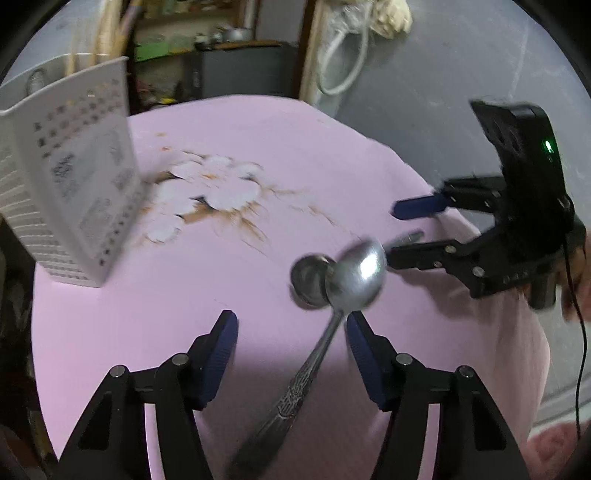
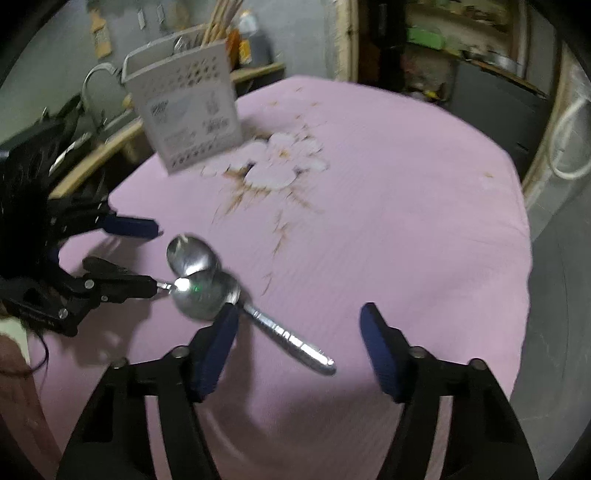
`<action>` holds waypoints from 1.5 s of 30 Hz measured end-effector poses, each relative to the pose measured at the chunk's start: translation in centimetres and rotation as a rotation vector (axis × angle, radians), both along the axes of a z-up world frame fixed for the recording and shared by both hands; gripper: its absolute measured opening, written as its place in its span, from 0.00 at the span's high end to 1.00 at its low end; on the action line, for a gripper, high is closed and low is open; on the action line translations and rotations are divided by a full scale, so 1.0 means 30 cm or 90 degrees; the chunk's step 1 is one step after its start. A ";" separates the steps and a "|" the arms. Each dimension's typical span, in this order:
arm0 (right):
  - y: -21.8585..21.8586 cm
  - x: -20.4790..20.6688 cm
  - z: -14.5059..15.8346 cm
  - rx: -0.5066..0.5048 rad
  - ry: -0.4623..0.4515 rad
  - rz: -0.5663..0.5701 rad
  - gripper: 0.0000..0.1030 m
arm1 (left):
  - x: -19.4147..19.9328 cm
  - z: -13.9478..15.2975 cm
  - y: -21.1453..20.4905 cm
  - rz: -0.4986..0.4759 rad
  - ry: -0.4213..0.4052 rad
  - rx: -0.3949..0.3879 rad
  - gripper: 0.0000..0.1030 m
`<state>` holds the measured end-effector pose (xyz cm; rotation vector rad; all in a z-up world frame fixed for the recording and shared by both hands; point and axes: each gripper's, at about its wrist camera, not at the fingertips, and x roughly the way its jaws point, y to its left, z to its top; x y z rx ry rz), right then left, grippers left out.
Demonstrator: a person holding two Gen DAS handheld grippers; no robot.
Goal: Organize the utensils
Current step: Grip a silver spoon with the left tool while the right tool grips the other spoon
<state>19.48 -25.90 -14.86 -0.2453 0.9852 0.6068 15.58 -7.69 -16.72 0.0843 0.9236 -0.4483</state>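
Spoons lie on the pink cloth (image 1: 147, 295), two of them, with their round ends touching and one partly over the other. The left claw (image 1: 291, 325) is about half wide and holds nothing. One spoon (image 1: 354, 273) has its long handle lying between this claw's two blue fingers (image 1: 221, 350), closer to the finger on the right side of the left view. The pads do not seem to squeeze it, but that picture is blurry. The shiny round end of this spoon is just past the fingertips. The right claw (image 2: 300, 317) is about half wide too and holds nothing. The other spoon (image 2: 291, 339) has its handle lying between this claw's fingers, right by the finger on the left side of the right view. That fingertip covers the spot where the handle meets the round end, so I cannot tell if it touches. The two claws point at each other, with the spoons in the middle. The white basket (image 2: 184, 110) stands well past the spoons, far ahead of both claws, on the same cloth. Wooden sticks (image 2: 221, 18) poke out of its top.
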 end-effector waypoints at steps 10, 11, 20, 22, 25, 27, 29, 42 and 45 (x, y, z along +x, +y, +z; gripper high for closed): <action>0.029 -0.050 0.014 -0.055 0.038 0.002 0.79 | -0.035 0.013 -0.089 -0.074 0.012 0.103 0.73; 0.032 -0.054 0.015 -0.060 0.042 -0.006 0.83 | -0.036 0.017 -0.096 -0.073 0.016 0.106 0.81; 0.019 -0.115 0.016 -0.016 0.141 -0.145 0.96 | -0.063 0.035 -0.044 0.048 0.067 0.100 0.92; 0.015 -0.130 0.010 0.023 0.175 -0.181 0.96 | -0.062 0.037 -0.006 0.096 0.085 0.092 0.92; 0.029 -0.148 -0.012 0.075 0.208 -0.211 0.96 | -0.050 0.037 0.051 0.158 0.116 0.055 0.92; 0.037 -0.155 -0.023 0.095 0.219 -0.216 0.92 | -0.050 0.035 0.072 0.179 0.131 0.025 0.92; 0.040 -0.148 -0.026 0.102 0.222 -0.212 0.87 | -0.049 0.033 0.088 0.187 0.139 0.004 0.92; -0.002 0.085 -0.037 0.164 0.192 -0.184 0.74 | 0.081 0.045 0.136 0.157 0.111 -0.098 0.74; 0.006 0.132 -0.042 0.189 0.188 -0.145 0.74 | 0.126 0.037 0.142 0.135 0.101 -0.100 0.74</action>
